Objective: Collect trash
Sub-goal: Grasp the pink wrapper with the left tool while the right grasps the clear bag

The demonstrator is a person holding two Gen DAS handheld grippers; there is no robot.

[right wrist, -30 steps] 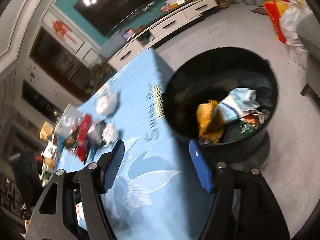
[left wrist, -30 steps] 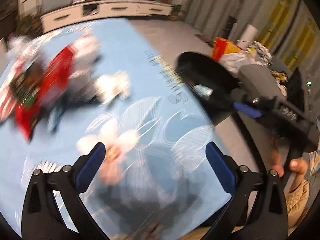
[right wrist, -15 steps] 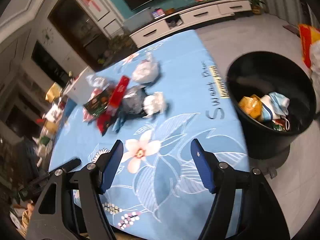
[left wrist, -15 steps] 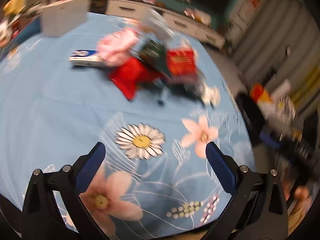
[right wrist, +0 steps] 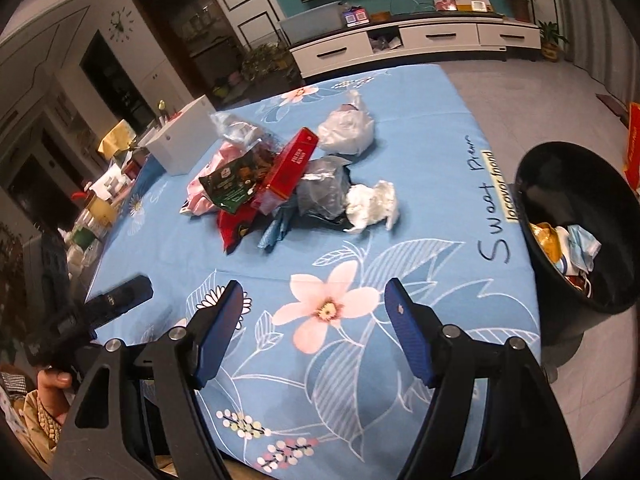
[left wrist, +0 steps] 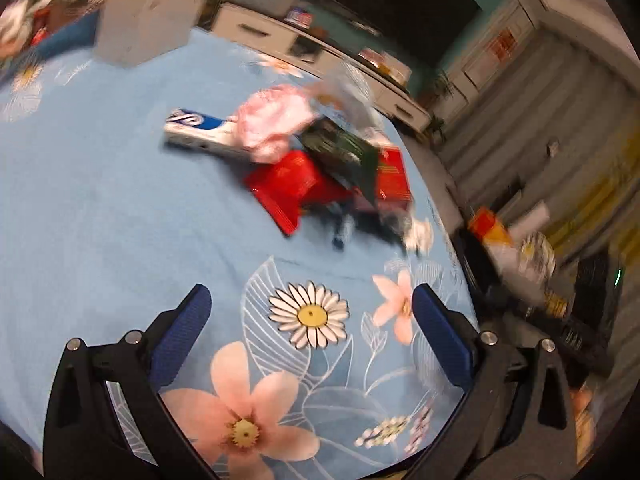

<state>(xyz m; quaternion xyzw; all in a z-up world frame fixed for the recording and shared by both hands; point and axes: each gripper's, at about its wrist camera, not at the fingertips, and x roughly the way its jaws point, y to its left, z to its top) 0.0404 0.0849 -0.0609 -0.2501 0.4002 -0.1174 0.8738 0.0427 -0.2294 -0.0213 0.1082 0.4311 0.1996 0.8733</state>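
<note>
My right tongs (right wrist: 314,322) and left tongs (left wrist: 308,320), both spread wide and empty, hover over the bench (right wrist: 420,128). The crumpled white wrapper (right wrist: 372,202) lies straight ahead of my right tongs, nearer to them than to the left.

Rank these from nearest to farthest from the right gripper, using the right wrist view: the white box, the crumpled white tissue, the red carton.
From the right gripper:
1. Crumpled white tissue, just ahead, at the near right edge of the trash pile.
2. Red carton, deeper in the pile, propped at a tilt.
3. White box, far left, beyond the pile.
</note>
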